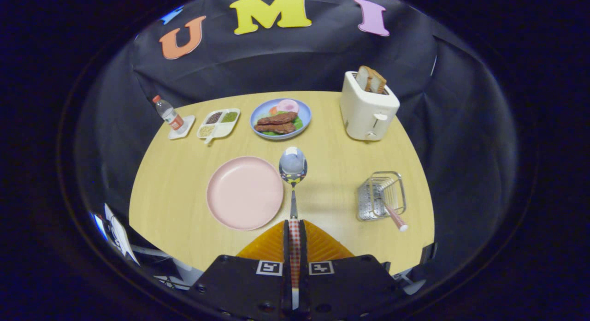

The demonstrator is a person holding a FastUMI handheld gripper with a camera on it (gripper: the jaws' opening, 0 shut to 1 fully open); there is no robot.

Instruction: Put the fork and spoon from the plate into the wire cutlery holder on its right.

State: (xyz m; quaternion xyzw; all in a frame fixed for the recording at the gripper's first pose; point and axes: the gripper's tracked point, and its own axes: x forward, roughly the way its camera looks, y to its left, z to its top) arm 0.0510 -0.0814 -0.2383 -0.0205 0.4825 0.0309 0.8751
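Note:
My gripper (294, 225) is shut on the spoon (293, 166), whose red-checked handle is pinched between both fingers. The shiny bowl of the spoon points forward, lifted above the table just right of the pink plate (244, 192). The plate holds nothing. To the right stands the wire cutlery holder (380, 195), with a red-checked handle, the fork (396, 217), sticking out of it towards me.
At the back of the round wooden table (332, 155) stand a white toaster (367, 109) with bread, a blue plate of food (280, 118), a divided white tray (219, 123) and a small bottle (168, 113) on a coaster.

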